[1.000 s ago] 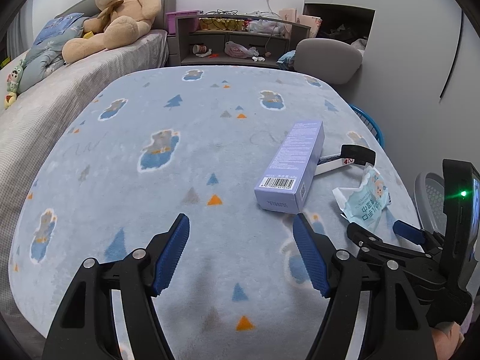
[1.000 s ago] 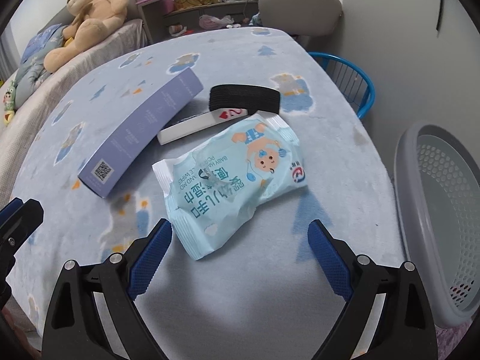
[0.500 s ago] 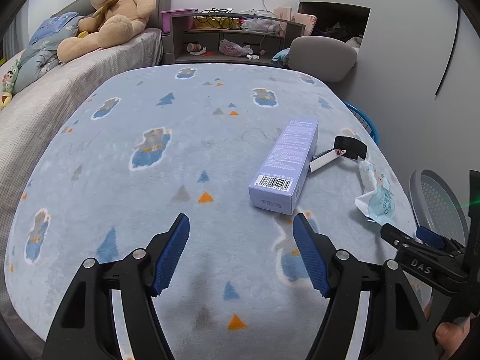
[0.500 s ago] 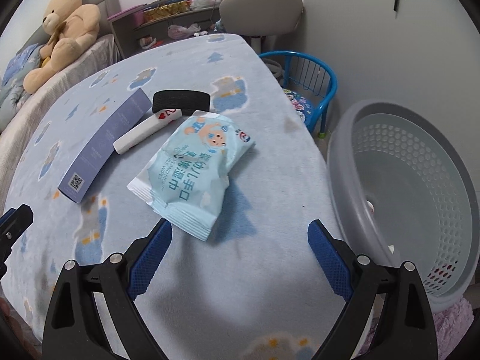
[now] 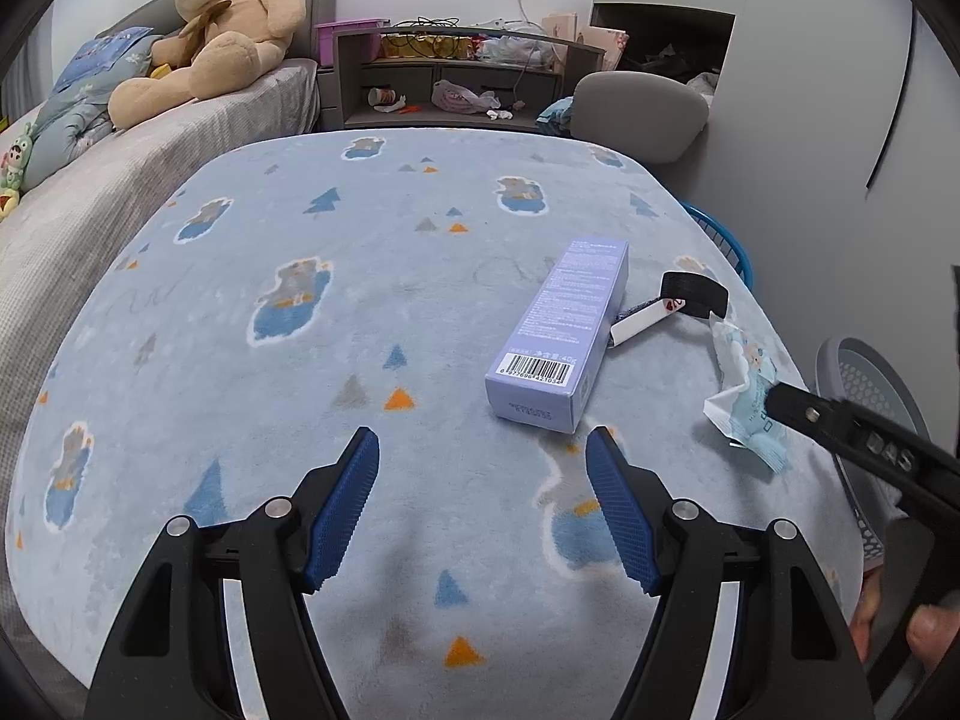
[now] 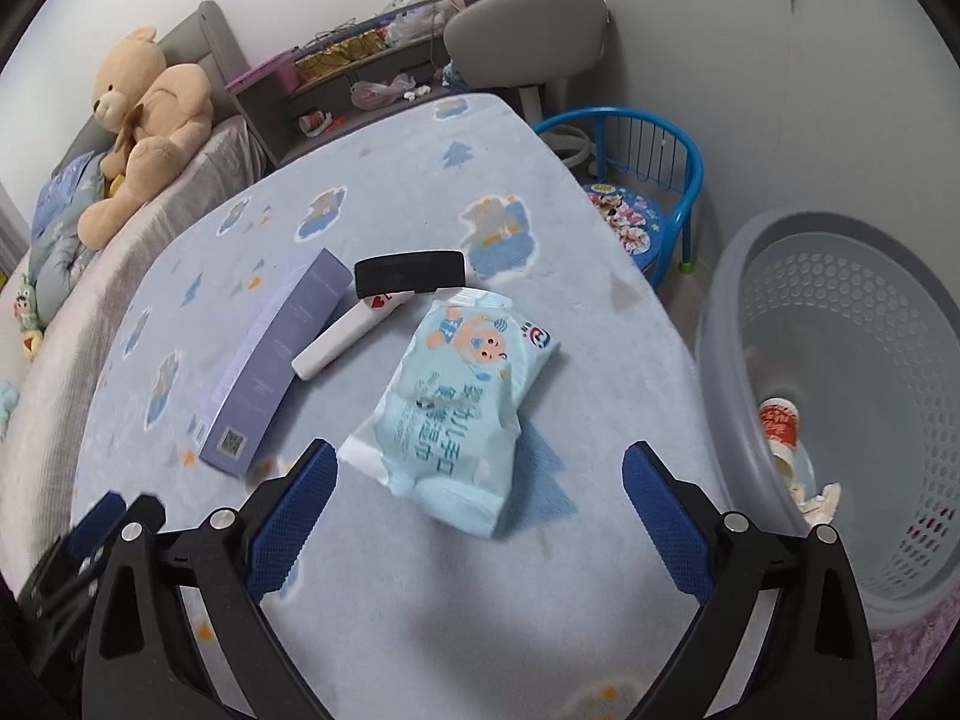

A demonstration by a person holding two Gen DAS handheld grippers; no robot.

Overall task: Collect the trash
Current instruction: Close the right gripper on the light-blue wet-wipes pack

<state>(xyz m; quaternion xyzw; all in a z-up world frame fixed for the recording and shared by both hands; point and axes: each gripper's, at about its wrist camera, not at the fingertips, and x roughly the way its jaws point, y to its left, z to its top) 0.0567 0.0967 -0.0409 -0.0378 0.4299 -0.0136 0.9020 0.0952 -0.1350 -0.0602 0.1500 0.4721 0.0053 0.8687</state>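
A light blue wet-wipe packet [image 6: 462, 396] [image 5: 747, 396] lies flat on the blue blanket-covered table [image 6: 420, 612]. My right gripper [image 6: 477, 510] hovers just in front of it, its jaws opening wide, nothing between them. Left of the packet lie a long lavender box [image 6: 276, 360] [image 5: 561, 330] and a white tube with a black cap [image 6: 384, 300] [image 5: 666, 309]. My left gripper [image 5: 483, 504] stands open over bare blanket, the box just beyond its right finger. A grey perforated basket [image 6: 852, 324] at the right holds a red-printed cup [image 6: 777, 426] and scraps.
A blue child's chair [image 6: 636, 192] stands by the table's far right edge, next to the basket. A grey chair [image 5: 636, 108] and a cluttered shelf [image 5: 456, 78] are behind the table. A bed with a teddy bear [image 5: 222, 24] runs along the left.
My right gripper has pulled back and rolled, bringing the basket further into its view, and its jaws have widened a little. The left gripper's own view has shifted slightly; trash items stay put.
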